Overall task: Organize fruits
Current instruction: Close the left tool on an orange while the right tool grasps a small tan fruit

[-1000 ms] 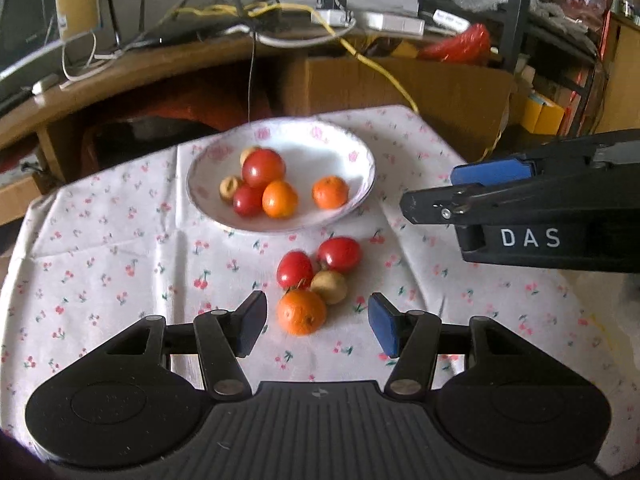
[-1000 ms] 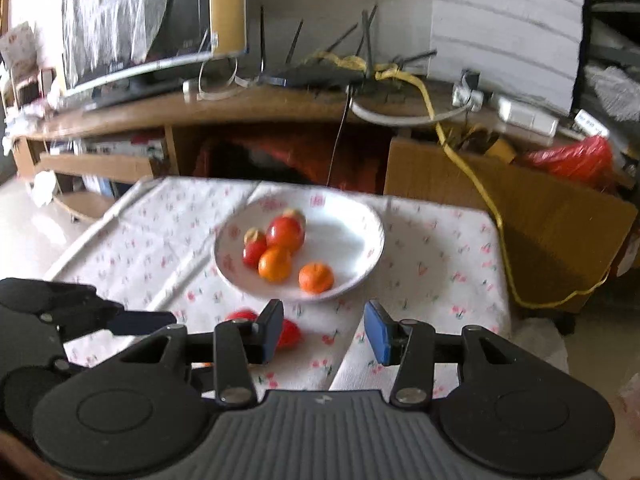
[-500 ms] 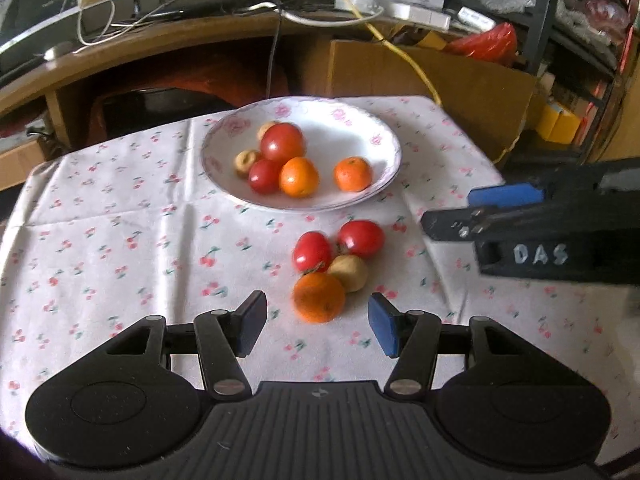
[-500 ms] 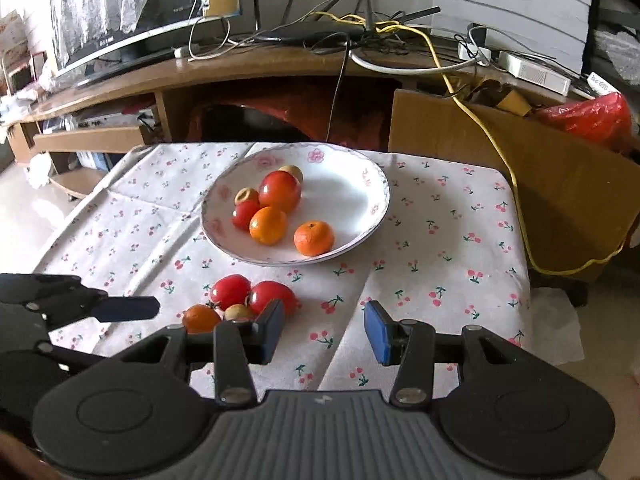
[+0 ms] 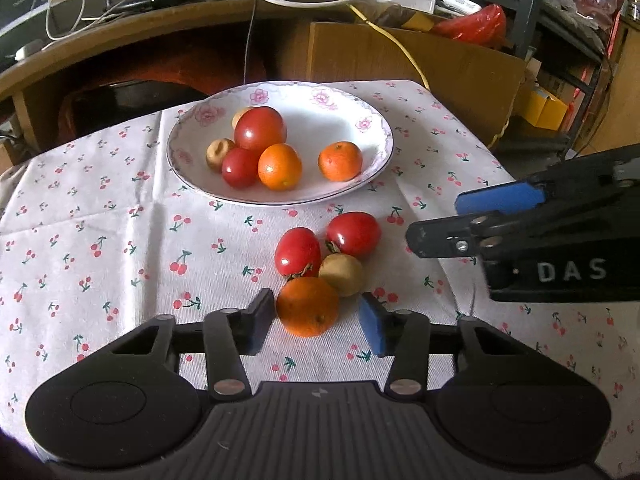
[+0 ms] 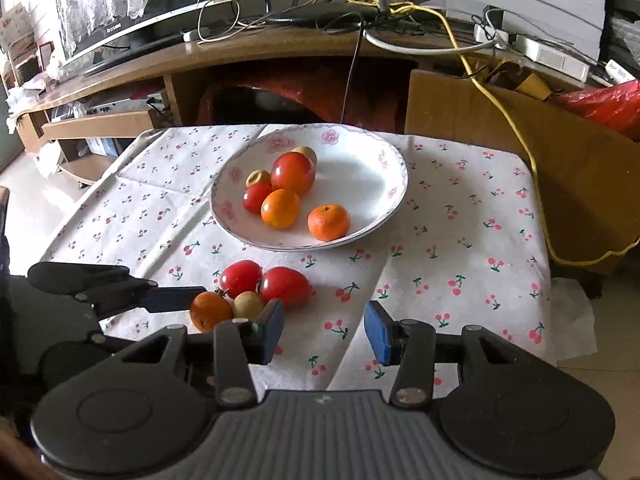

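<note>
Left tool (image 5: pixel 316 326) closing round orange (image 5: pixel 307 306) — television (image 6: pixel 132 12) right view only

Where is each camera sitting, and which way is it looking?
Left wrist view: sits on the left gripper, looking forward and down at the loose round orange mandarin between its closing, not yet touching jaws; the right gripper pokes in from the right.
Right wrist view: sits on the right gripper, looking down across the cherry-print tablecloth; nothing lies between its jaws, and the left gripper shows at the left.
Both share the white flower-rimmed plate of fruit and the loose fruit cluster.
</note>
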Available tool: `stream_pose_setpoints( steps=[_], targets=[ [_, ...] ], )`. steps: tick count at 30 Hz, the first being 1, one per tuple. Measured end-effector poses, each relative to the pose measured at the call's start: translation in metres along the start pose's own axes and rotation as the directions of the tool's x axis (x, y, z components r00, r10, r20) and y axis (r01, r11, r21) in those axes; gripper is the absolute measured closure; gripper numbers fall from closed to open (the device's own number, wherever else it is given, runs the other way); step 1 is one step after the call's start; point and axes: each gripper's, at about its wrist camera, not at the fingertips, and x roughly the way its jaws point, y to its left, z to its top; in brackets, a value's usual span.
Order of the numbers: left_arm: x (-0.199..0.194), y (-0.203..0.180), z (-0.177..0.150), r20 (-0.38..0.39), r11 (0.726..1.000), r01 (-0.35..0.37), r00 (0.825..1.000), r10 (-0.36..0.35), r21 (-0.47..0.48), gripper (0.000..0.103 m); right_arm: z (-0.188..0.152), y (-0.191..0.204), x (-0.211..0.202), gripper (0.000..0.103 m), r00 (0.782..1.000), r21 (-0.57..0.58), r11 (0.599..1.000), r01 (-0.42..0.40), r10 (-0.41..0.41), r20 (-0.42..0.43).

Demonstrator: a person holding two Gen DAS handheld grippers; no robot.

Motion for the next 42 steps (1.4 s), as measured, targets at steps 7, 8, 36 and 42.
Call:
stream_pose_setpoints(
  steps=[7, 8, 36, 42],
  targets=[
    [-0.007, 0.009, 0.001, -0.028, 1.0, 0.014, 0.999, -0.015, -0.023, 0.064, -0.003, 0.005, 0.007, 0.049, 0.999, -0.005, 1.0, -0.018, 0.017, -0.029],
    [-0.011, 0.01, 0.0, -0.034, 1.0, 0.01, 0.999, -0.01, -0.013, 0.064, -0.003, 0.007, 0.007, 0.049, 0.999, -0.011, 1.0, -0.023, 0.022, -0.031],
    [-0.031, 0.019, -0.02, -0.08, 0.999, -0.009, 0.997, 0.005, -0.048, 0.062, -0.003, 0.051, 0.048, 0.067, 0.997, -0.131, 0.989, -0.07, 0.067, -0.029],
    [-0.038, 0.018, -0.026, -0.084, 0.998, -0.029, 0.996, 0.025, -0.047, 0.061, -0.014, 0.046, 0.031, 0.067, 0.996, -0.133, 0.988, -0.079, 0.072, -0.06]
  ],
)
